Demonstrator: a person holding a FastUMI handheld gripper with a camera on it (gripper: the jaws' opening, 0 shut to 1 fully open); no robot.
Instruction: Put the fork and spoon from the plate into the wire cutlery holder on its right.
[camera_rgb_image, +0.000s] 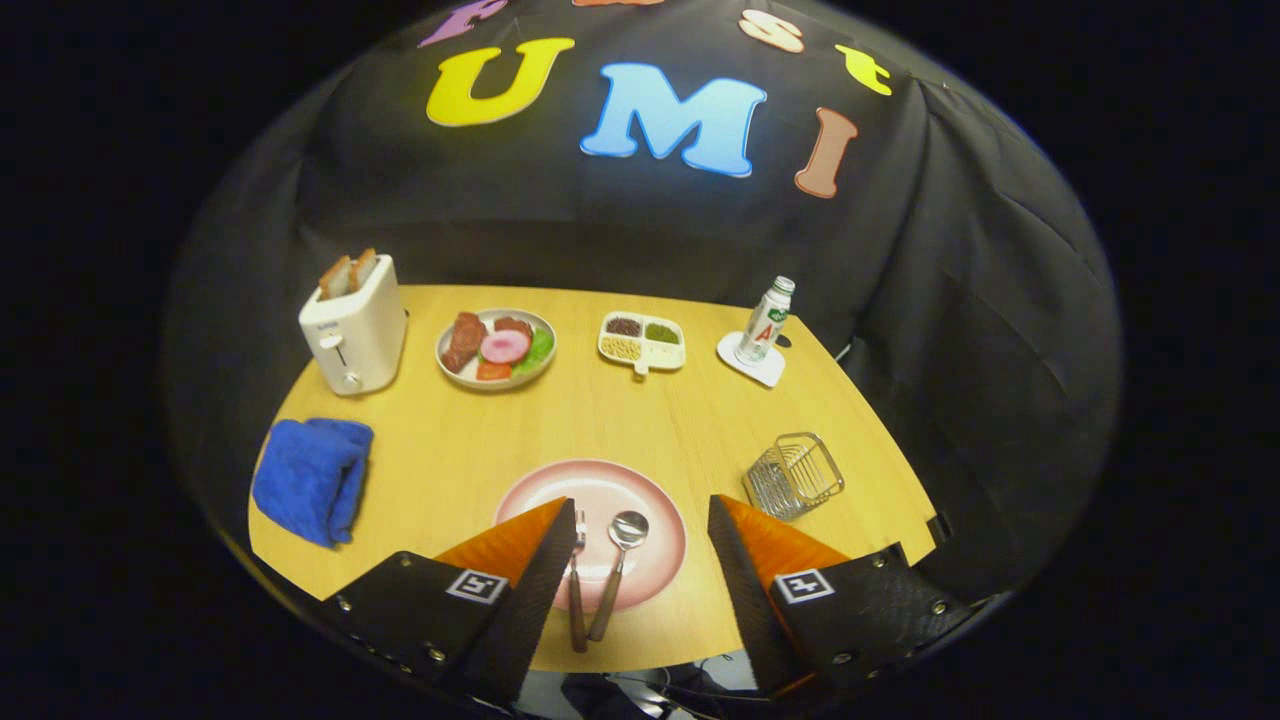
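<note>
A pink plate (640, 490) lies on the wooden table near its front edge. On it rest a fork (577, 590) and a spoon (620, 560), side by side, with wooden handles that reach over the plate's near rim. The fork lies close to the left finger; the spoon is to its right. My gripper (640, 520) hovers above the plate, open, with both utensils showing in the gap between its fingers and touching neither. The wire cutlery holder (795, 475) stands upright and empty just right of the plate, beyond the right finger.
A blue cloth (312, 478) lies at the table's left edge. Along the back stand a white toaster (355, 330) with bread, a plate of food (497, 347), a divided dish (642, 340) and a bottle (765, 322) on a white coaster.
</note>
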